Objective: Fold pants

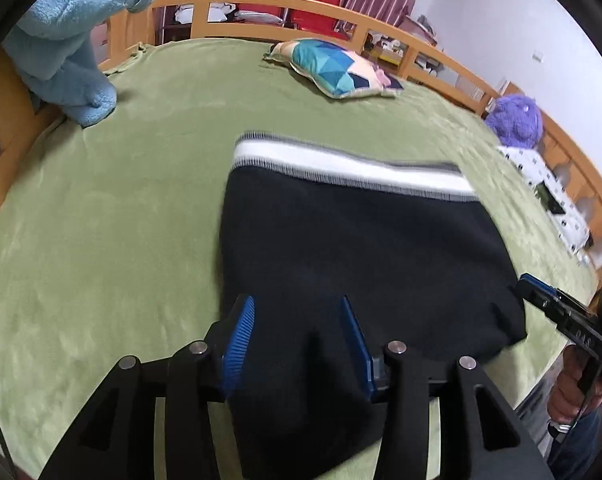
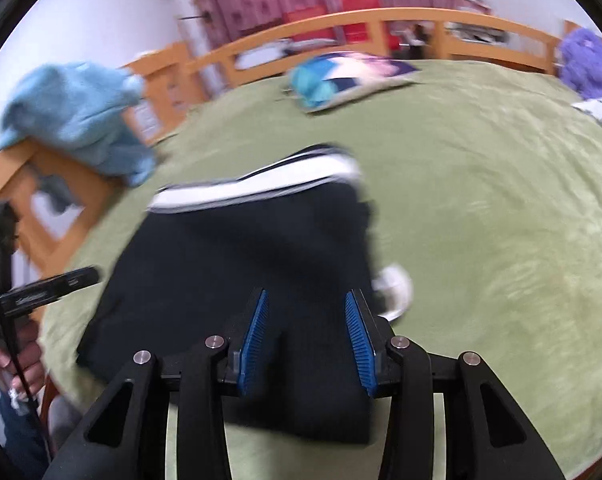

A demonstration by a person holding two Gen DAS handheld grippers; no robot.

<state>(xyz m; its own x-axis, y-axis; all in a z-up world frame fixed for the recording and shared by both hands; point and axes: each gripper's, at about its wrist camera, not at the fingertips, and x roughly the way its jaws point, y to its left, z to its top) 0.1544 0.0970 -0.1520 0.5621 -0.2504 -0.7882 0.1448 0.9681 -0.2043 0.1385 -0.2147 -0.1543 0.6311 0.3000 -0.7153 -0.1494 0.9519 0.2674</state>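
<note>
Left gripper and right gripper both gape, released, over the near edge of the pants. Pants lie folded mid-blanket, waistband farthest, likely for another fold.

The right wrist view is motion-blurred throughout: the waistband of the pants, the patterned cushion and a white item beside the pants' right edge cannot be resolved in detail, and that item's identity cannot be told. In both views the near edge of the pants is hidden behind the hand-held gripper bodies. The blue plush toy and the purple plush are cut off by the lens border.
</note>
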